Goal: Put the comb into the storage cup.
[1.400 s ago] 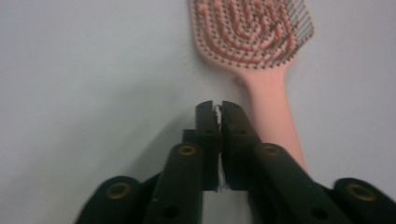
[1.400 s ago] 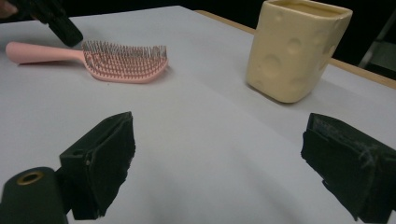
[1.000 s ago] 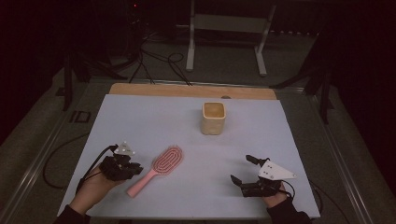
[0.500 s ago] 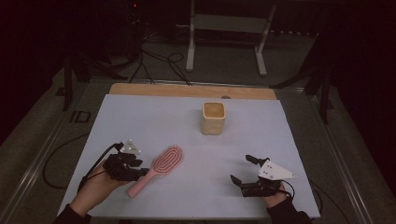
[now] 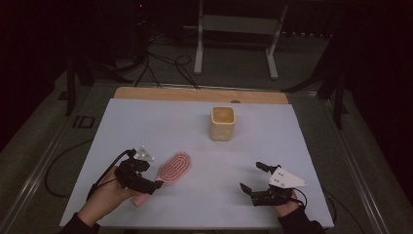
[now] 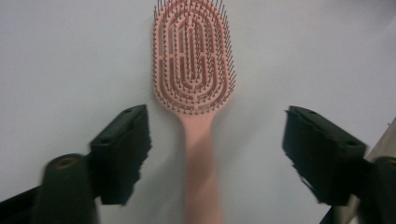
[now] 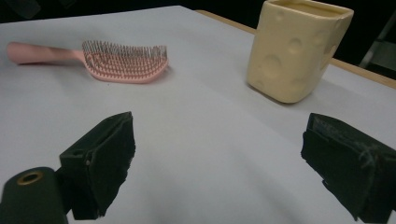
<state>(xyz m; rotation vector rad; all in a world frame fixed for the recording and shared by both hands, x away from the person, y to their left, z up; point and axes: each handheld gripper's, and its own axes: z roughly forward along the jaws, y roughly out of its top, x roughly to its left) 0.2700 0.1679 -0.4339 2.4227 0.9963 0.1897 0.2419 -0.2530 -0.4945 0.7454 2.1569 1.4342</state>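
A pink hairbrush (image 5: pixel 175 168) lies bristles up on the pale table sheet (image 5: pixel 160 126), its handle pointing to the front left. My left gripper (image 5: pixel 152 178) hovers over that handle. In the left gripper view the brush (image 6: pixel 194 70) runs up between the jaws of the left gripper (image 6: pixel 217 149), which have just been opening; both pads stand well clear of the handle. My right gripper (image 5: pixel 252 176) rests open at the front right with nothing in it. From the right gripper (image 7: pixel 219 149) I see the brush (image 7: pixel 121 63) and a cream cup (image 7: pixel 299 49) farther off.
The cream cup (image 5: pixel 223 123) with dimpled sides stands upright toward the back middle of the sheet. A wooden strip (image 5: pixel 199 94) edges the table's far side. Cables and a metal stand (image 5: pixel 234 29) lie on the dark floor beyond.
My left gripper has moved right and slightly up, over the brush handle, and its jaws have opened wide. The brush, the cup and the right gripper have stayed in place.
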